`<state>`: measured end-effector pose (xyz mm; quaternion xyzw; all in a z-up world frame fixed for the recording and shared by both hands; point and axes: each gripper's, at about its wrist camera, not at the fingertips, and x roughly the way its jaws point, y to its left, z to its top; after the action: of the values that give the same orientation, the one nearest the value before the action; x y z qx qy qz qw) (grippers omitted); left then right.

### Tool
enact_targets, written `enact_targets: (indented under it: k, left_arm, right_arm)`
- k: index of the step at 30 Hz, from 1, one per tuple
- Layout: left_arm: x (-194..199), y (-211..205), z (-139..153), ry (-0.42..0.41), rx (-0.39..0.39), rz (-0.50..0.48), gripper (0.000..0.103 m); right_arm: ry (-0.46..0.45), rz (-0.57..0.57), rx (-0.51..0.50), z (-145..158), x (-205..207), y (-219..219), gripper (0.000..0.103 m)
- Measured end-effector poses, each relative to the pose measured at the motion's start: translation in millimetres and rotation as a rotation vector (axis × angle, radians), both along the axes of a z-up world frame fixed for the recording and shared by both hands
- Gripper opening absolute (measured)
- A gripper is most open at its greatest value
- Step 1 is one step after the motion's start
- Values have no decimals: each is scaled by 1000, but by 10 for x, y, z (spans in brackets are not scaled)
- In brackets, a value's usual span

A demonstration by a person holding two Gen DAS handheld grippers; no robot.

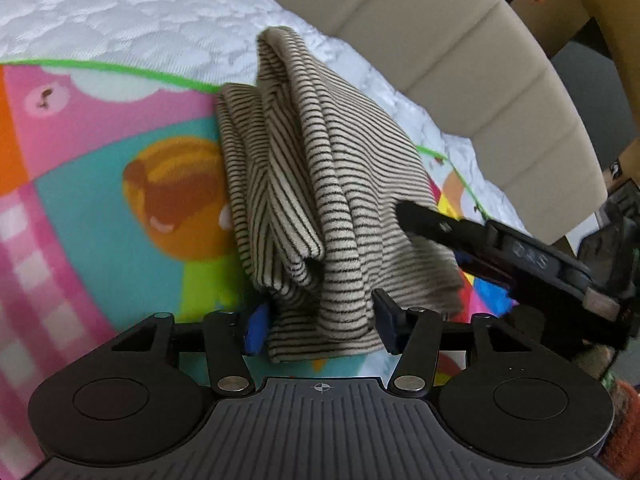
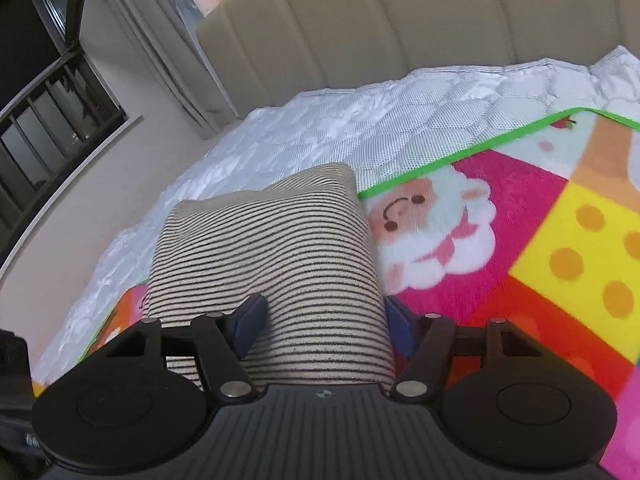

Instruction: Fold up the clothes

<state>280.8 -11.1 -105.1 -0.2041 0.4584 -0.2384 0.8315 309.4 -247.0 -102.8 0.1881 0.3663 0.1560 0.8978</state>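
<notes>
On the bed, a mat (image 1: pixel 100 184) with bright cartoon prints lies over a white quilted cover (image 1: pixel 120 12), and a beige padded headboard (image 1: pixel 460 52) stands behind them. The garment (image 1: pixel 320 184), beige with thin dark stripes, lies bunched in thick folds on the mat, and its far end reaches over the green edge onto the white cover.

The left gripper (image 1: pixel 322 326) is at the near end of the garment. A fold of the cloth sits between its two blue pads, and both pads touch the cloth, so it grasps the garment there.

The right gripper (image 2: pixel 324 328) is at the side of the garment. In its own view a thick striped roll (image 2: pixel 264 264) fills the gap between the pads; the left pad presses into the cloth and the right pad lies against its edge, so it also grasps the garment. In the left view, a black finger (image 1: pixel 424 220) of this gripper lies over the right side of the cloth.

At the left of the right view, a dark window (image 2: pixel 44 92) and a grey curtain (image 2: pixel 160 40) are near the bed. Both views are a little blurred.
</notes>
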Motion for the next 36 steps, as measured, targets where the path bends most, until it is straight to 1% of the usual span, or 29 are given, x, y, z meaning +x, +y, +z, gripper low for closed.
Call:
enact_targets:
  k: [1,3,4,6,7,8,9,12,15,18,20,22,23,25,26,27,28,30,32,33,34,36]
  left_arm:
    - [3,-6,-7,-10,3,-5,58]
    - [9,-16,-22,-29,9,-16,58]
    - [-2,-12,-21,-37,10,-24,57]
    - [-22,-8,-17,-45,12,-32,56]
    - [-32,-5,-16,-49,14,-35,56]
    - [-51,0,-13,-51,18,-34,56]
    - [-64,8,8,-52,22,-30,56]
    - [-129,79,121,-64,40,-4,57]
    - [-224,266,381,-143,32,34,58]
    - [-257,377,710,-271,10,85,58]
    - [-226,357,820,-319,8,88,57]
    - [-132,266,700,-280,-2,74,57]
    - [-86,220,638,-260,-5,66,56]
    - [-17,136,399,-209,52,55,51]
    - [-2,123,307,-195,81,46,51]
    - [-6,130,304,-199,91,43,51]
    - [-10,137,302,-204,101,40,53]
    - [-37,155,315,-208,113,48,53]
    - [-104,171,340,-222,126,74,53]
    - [-160,153,369,-241,149,91,53]
    - [-218,137,399,-260,172,109,58]
    - [-427,145,501,-301,234,144,64]
  right_arm:
    - [5,-9,5,-3,-23,-18,75]
    - [16,-33,19,-10,-111,-80,81]
    - [23,-42,24,-16,-165,-95,84]
    - [37,-59,31,-26,-283,-102,84]
    - [44,-61,33,-29,-340,-100,83]
    - [49,-55,35,-27,-401,-81,81]
    - [52,-41,37,-21,-460,-46,72]
    - [21,1,-8,66,-593,119,66]
    - [18,50,-10,91,-645,227,65]
    - [-1,74,-60,95,-674,293,65]
    - [-16,71,-75,141,-709,295,70]
    - [-45,40,-95,187,-765,273,84]
    - [-63,25,-116,200,-786,272,86]
    - [-57,11,-176,149,-758,296,87]
    - [-46,4,-204,96,-726,309,88]
    - [-35,-5,-216,51,-702,310,95]
    - [-26,-16,-219,22,-687,304,97]
    - [-28,-28,-210,66,-728,278,97]
    - [-55,-49,-221,163,-867,260,97]
    - [-66,-58,-217,203,-955,240,101]
    - [-76,-64,-208,240,-1049,219,103]
    - [-98,-69,-202,348,-1238,189,103]
